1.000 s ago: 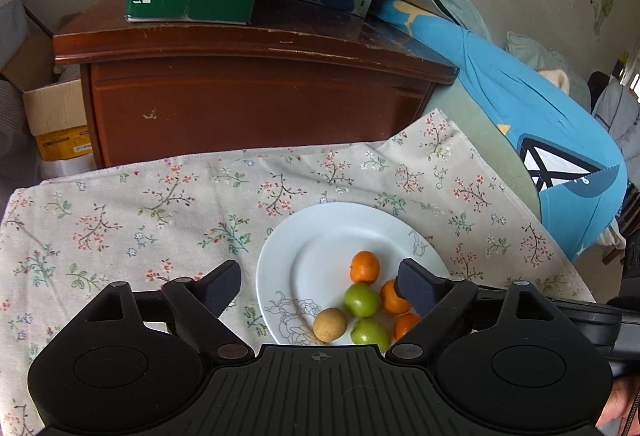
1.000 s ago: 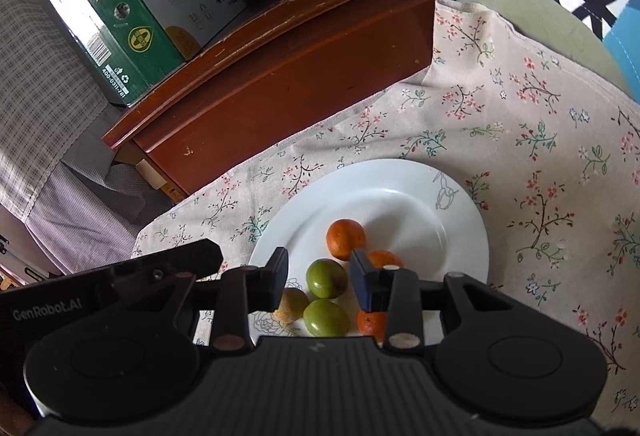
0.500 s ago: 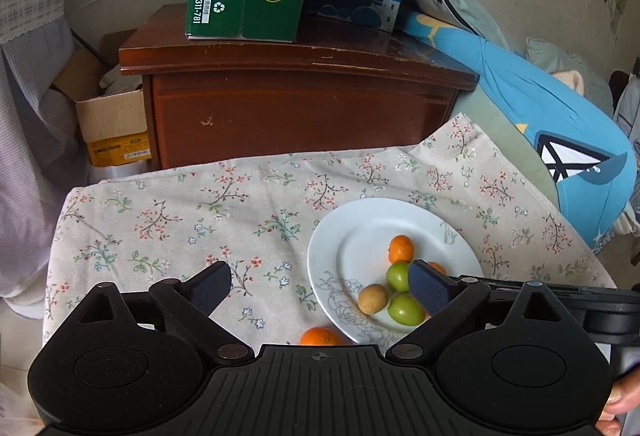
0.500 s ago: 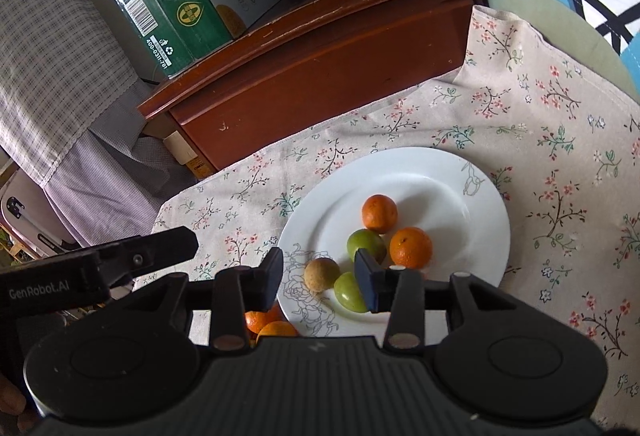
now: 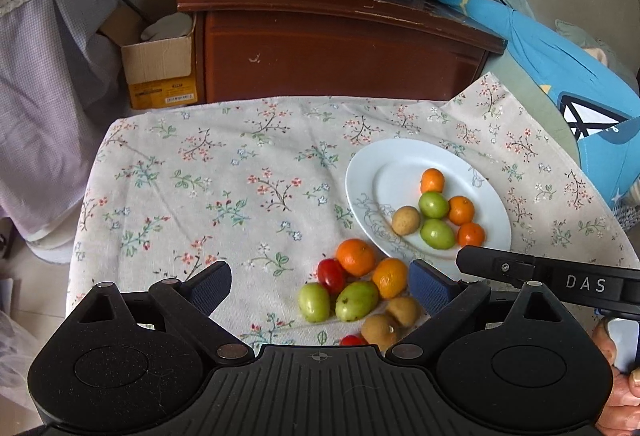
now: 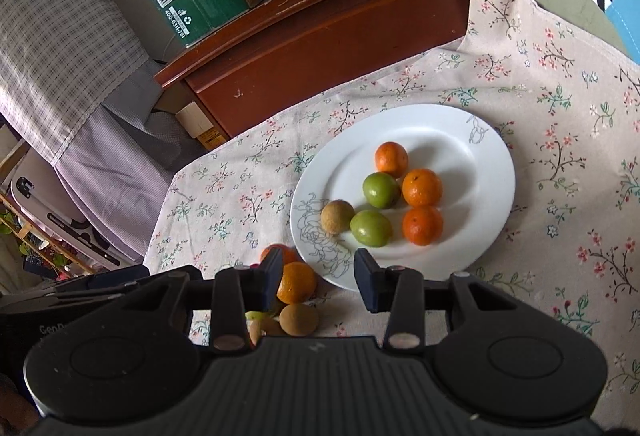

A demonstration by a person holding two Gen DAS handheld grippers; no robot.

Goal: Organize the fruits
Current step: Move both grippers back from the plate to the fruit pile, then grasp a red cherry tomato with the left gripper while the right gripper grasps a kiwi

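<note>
On the floral cloth (image 5: 248,171) sits my white plate (image 6: 480,163) with six fruits; loose fruit pile (image 5: 356,284) lies just beside its near rim. My left gripper (image 5: 320,286) gapes wide, empty. My right gripper (image 6: 316,278), jaws having just opened a little, holds nothing.

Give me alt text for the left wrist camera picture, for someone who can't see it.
An open left gripper hovers over a pile of loose fruit on a floral tablecloth, beside a white plate holding six small fruits. A wooden cabinet stands behind.
</note>
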